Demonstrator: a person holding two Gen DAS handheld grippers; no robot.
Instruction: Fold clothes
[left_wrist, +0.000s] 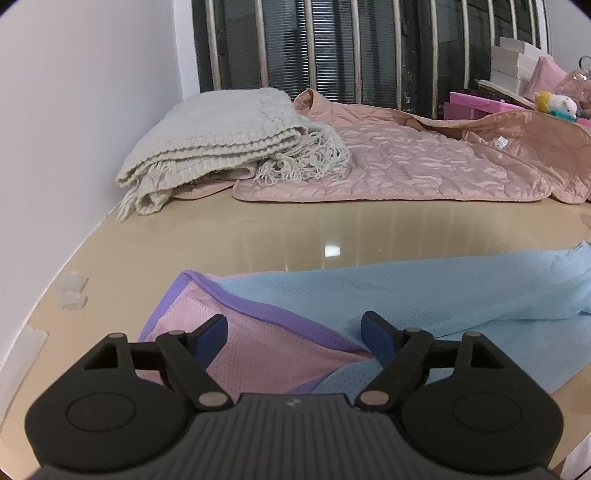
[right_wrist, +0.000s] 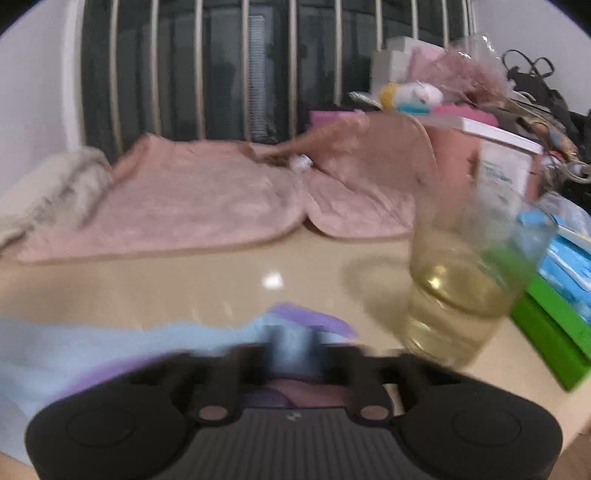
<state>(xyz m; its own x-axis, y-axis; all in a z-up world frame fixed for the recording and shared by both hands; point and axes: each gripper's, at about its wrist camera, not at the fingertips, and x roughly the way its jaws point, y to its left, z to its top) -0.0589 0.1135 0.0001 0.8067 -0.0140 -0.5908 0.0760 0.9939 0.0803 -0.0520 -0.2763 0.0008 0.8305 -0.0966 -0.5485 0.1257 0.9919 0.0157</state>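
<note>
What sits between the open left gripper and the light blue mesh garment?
Nothing visible. The left gripper hangs open directly over the light blue mesh garment and its pink, purple-edged sleeve, with nothing between.

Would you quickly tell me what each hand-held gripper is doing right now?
Left hand-held gripper: open, holding nothing.
Right hand-held gripper: shut on the blue mesh garment.

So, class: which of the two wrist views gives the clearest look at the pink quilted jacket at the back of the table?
The left wrist view: the pink quilted jacket is sharp there, its stitching and white label visible. The right wrist view shows more of its spread, but motion blur smears the detail.
</note>
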